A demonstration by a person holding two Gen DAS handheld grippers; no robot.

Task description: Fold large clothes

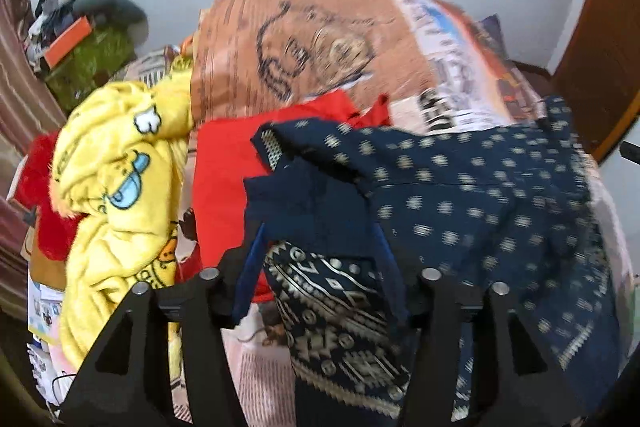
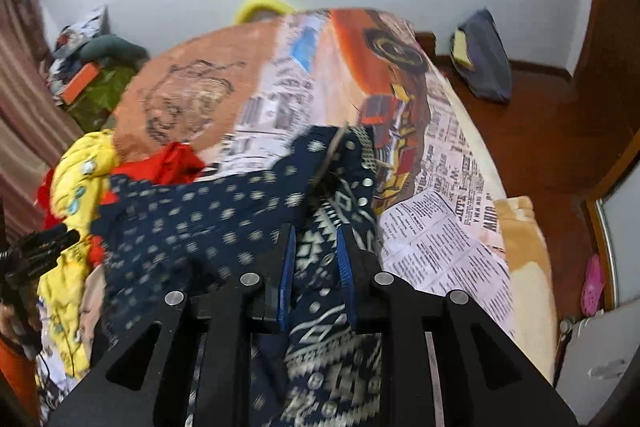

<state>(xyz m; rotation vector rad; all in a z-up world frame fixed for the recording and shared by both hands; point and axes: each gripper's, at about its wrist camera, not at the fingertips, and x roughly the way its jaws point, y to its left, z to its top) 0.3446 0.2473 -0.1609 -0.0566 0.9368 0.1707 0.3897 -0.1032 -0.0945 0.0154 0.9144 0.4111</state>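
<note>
Both the left gripper point(image 1: 320, 259) and right gripper point(image 2: 316, 259) have their jaws clamped on a navy garment point(image 1: 460, 187), soft cloth with pale dotted and geometric patterns, lifted just above the bed point(image 2: 448, 247). Beyond the garment lie a fluffy yellow blanket point(image 1: 116, 179) and red cloth point(image 1: 224, 179) on the bed's newspaper-print cover.

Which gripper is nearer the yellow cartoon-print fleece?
Left. The left gripper sits right beside the yellow cartoon-print fleece; the right gripper grips the navy patterned garment farther away.
</note>
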